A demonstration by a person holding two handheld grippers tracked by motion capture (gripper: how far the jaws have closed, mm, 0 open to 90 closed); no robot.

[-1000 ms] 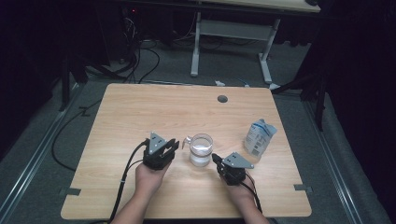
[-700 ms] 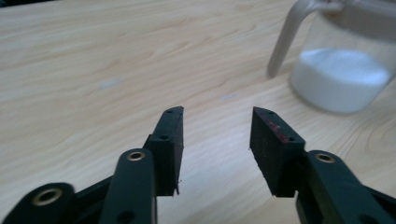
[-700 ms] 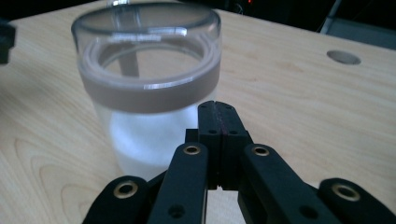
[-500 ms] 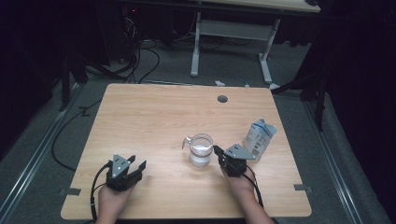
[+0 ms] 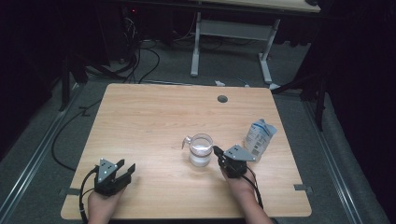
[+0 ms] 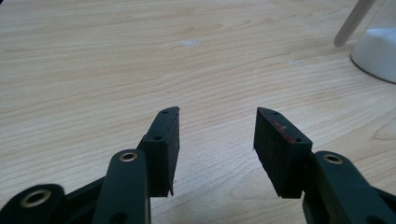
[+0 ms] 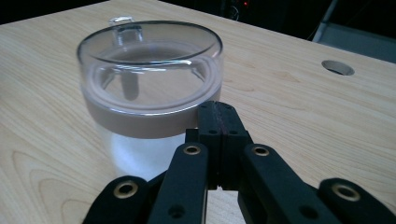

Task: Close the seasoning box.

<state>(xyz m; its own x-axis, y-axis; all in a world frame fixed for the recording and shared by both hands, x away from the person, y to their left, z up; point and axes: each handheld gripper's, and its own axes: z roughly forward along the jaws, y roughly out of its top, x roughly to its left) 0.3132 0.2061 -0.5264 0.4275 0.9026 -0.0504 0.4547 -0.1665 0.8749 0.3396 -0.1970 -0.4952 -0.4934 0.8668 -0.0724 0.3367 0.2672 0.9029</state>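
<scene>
Left tongs (image 5: 127,171) gape over bare table (image 5: 154,121) — right tongs (image 5: 217,150) closed beside cup (image 5: 201,149).

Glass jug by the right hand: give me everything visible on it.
The glass jug is clear, round and squat, with a small handle on the side away from the right tongs. It stands upright on the wooden table, white contents filling its lower part, the top open. The shut right tongs sit at its rim-side wall; whether they touch is unclear. A carton lies just beyond to its right, apart.
</scene>
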